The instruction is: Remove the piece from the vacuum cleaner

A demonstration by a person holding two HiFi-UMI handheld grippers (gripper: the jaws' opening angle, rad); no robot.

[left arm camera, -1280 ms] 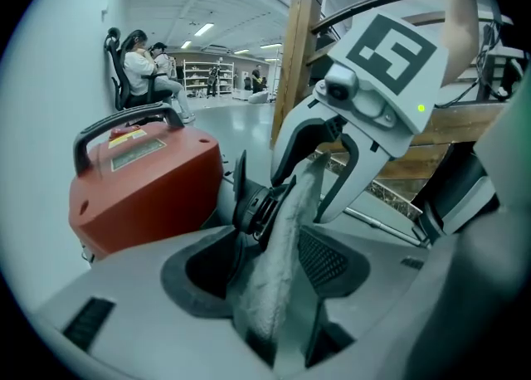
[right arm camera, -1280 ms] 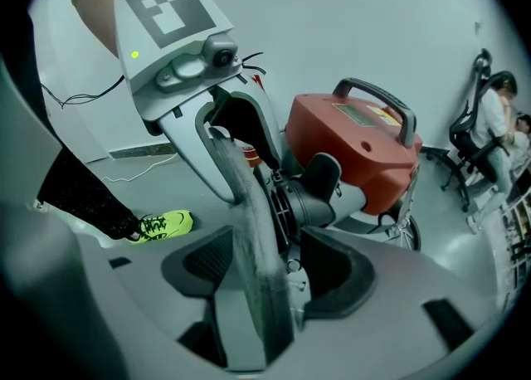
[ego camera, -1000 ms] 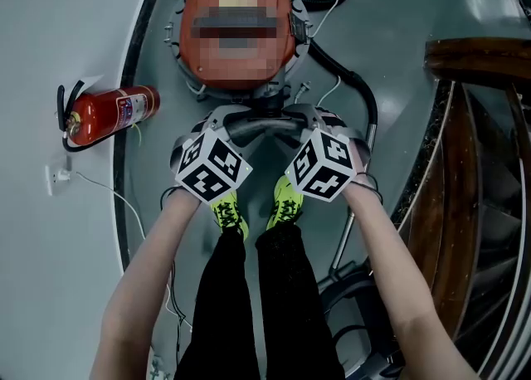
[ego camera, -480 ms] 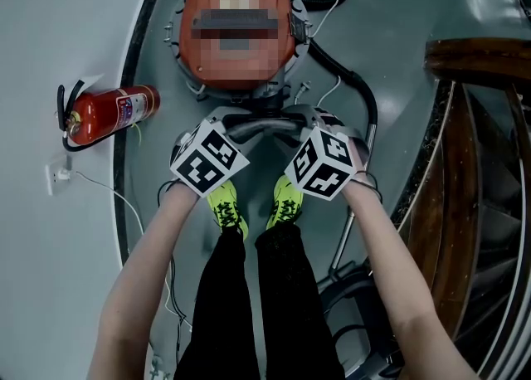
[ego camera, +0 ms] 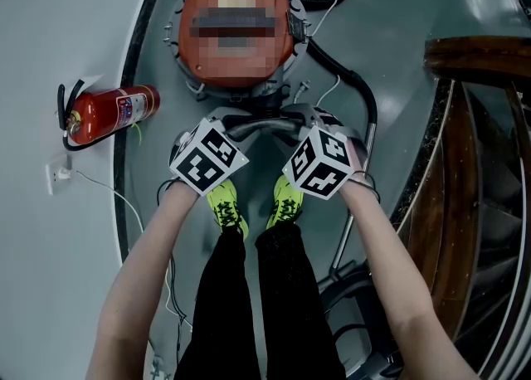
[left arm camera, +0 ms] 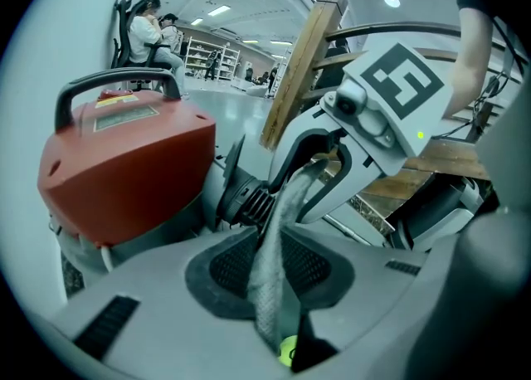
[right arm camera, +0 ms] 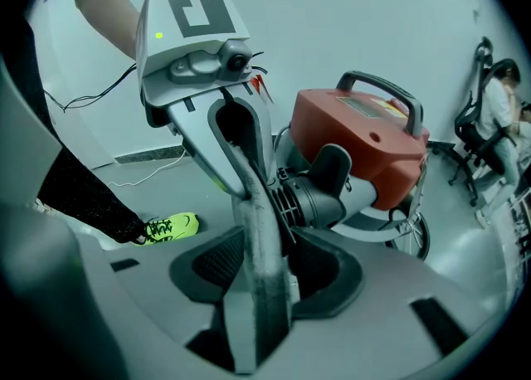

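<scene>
Seen from above, a red vacuum cleaner [ego camera: 236, 59] sits at upper centre. The curved grey tube [ego camera: 264, 127] to be removed lies just below it, plugged into the ribbed hose cuff [right arm camera: 303, 196]. The left tongs [left arm camera: 274, 275] and right tongs [right arm camera: 265, 275] have just been closing and now pinch the tube side by side, the left narrower. An even two-handed grip and a straight pull away from the cuff should free it.

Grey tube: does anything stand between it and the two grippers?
Nothing visible does. The grey tube lies between the jaws of the left gripper and the right gripper, which have just been closing on it.
</scene>
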